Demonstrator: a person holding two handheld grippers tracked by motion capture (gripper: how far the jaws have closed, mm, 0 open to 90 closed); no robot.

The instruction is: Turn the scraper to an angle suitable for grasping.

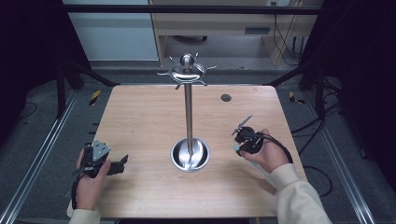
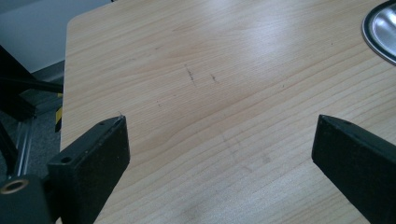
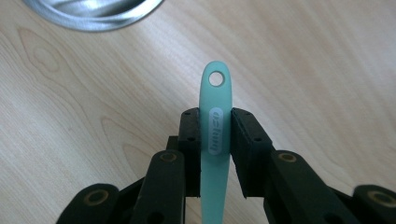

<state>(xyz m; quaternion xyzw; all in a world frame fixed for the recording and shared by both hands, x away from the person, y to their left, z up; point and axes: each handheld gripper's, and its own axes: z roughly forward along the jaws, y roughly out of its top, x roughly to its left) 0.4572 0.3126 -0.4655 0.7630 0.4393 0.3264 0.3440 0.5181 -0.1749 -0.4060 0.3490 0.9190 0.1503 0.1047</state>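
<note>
- Wood-grain counter (image 1: 140,121) carries a steel stand (image 1: 188,116): round dished base (image 1: 190,155), upright pole, hooked crown (image 1: 187,71) with a ball on top.
- Stand base sits about centre of the counter, slightly toward the person's side.
- Right gripper (image 1: 243,138) is right of the stand base, near it but apart, held in the person's right hand (image 1: 266,154) over the counter.
- Its jaws are pinched on a pale teal utensil handle (image 3: 215,135). In the right gripper view the handle runs up between the jaws, its rounded end with a hanging hole sticking out past the tips, a grey oval logo patch just below the hole.
- Same view: rim of the stand base (image 3: 93,11) at top left, clear of the handle tip.
- High view: the utensil's other end (image 1: 242,125) pokes up and away from the hand; too small to tell what kind of head it is.
- Left gripper (image 1: 122,162) is left of the stand base, well apart, near the counter's left edge, held in the left hand (image 1: 89,184).
- Its jaws are spread wide with nothing between them; bare wood below in the left gripper view, stand base rim (image 2: 380,30) at top right.
- Small dark round spot (image 1: 226,97) on the counter behind and right of the stand.
</note>
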